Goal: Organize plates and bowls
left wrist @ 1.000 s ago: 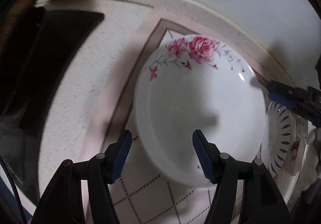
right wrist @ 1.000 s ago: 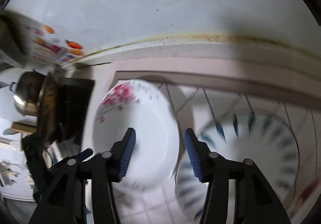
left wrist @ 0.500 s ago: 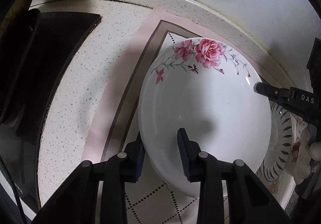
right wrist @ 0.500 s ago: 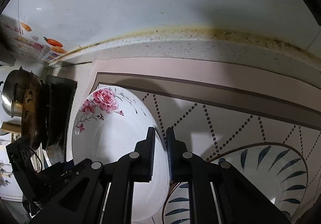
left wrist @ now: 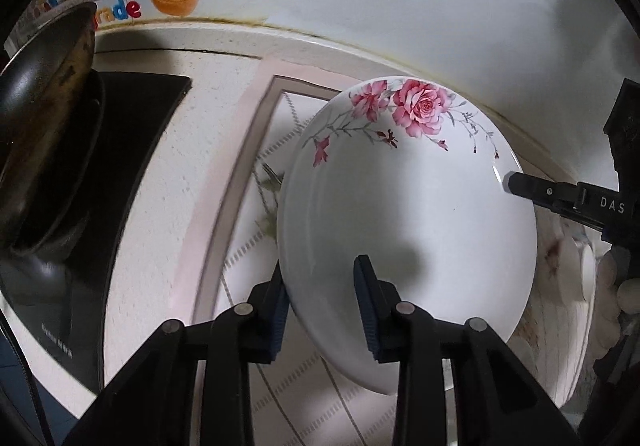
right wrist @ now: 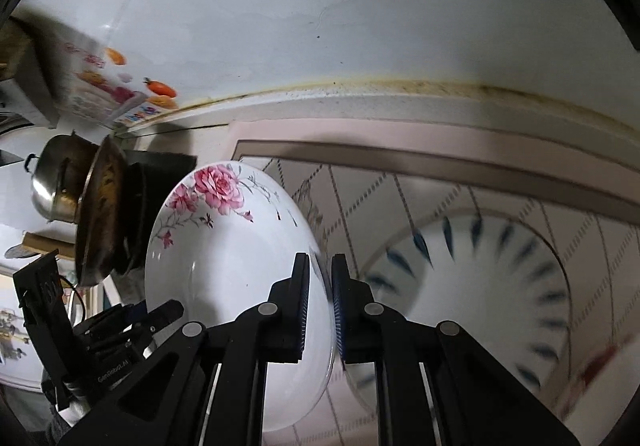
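Note:
A white rose plate [left wrist: 408,214] with pink flowers on its far rim is held up off the mat by both grippers. My left gripper [left wrist: 322,306] is shut on its near left rim. My right gripper [right wrist: 320,306] is shut on its right rim, and its finger shows in the left wrist view [left wrist: 532,188]. The rose plate [right wrist: 236,270] tilts in the right wrist view. A white plate with dark blue leaf marks [right wrist: 480,298] lies on the mat to the right, blurred.
A pink mat with a dotted grid [left wrist: 240,254] covers the speckled counter [left wrist: 160,206]. A black stove top [left wrist: 100,182] with a dark wok [left wrist: 44,118] and a steel pot [right wrist: 60,182] stands at the left. The white wall [right wrist: 320,6] is behind.
The rose plate has risen off the mat, held by both grippers. Both views have swung up toward the wall, and the blue-marked plate has blurred.

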Demonstrator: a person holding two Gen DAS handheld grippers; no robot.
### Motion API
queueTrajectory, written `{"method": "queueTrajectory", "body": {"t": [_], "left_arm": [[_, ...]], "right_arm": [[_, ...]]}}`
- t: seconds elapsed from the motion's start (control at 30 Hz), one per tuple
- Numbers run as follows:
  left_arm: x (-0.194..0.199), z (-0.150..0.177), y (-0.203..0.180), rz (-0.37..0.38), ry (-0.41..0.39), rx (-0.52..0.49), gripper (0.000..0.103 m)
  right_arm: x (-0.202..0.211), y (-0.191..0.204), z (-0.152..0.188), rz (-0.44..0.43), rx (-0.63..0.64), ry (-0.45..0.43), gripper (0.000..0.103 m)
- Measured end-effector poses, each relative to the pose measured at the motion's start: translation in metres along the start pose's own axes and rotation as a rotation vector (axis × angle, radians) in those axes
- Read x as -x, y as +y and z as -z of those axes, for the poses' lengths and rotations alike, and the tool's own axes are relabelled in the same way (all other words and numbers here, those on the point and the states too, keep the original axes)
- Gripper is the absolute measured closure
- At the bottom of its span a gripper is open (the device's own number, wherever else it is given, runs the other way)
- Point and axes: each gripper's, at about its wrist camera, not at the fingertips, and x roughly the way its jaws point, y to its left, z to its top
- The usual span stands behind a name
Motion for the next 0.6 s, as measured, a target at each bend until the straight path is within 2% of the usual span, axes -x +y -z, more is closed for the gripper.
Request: {"method": "queueTrajectory", "body": {"t": [0.23,0.37,0.5,0.6], "left_arm": [[0.027,0.053,-0.052,0.02,0.006,-0.072,0.074],[0.032,0.08,-0.073,0.05,0.036,-0.072,0.074],[0.024,0.104,-0.092,0.03,0.046,-0.103,0.074],[0.013,0.118,-0.099,0.045,0.079,-0.094,0.075]], "right_arm": [[0.06,-0.016,0.073,0.004,0.005,-0.013,0.09],[0.088,-0.036,0.122,0.005,-0.017,0.001,0.09],[0.104,-0.051,0.166,0.043,0.016,0.018,0.09],[0.107,-0.069,0.189,0.025,-0.035,0.047,0.09]]}}
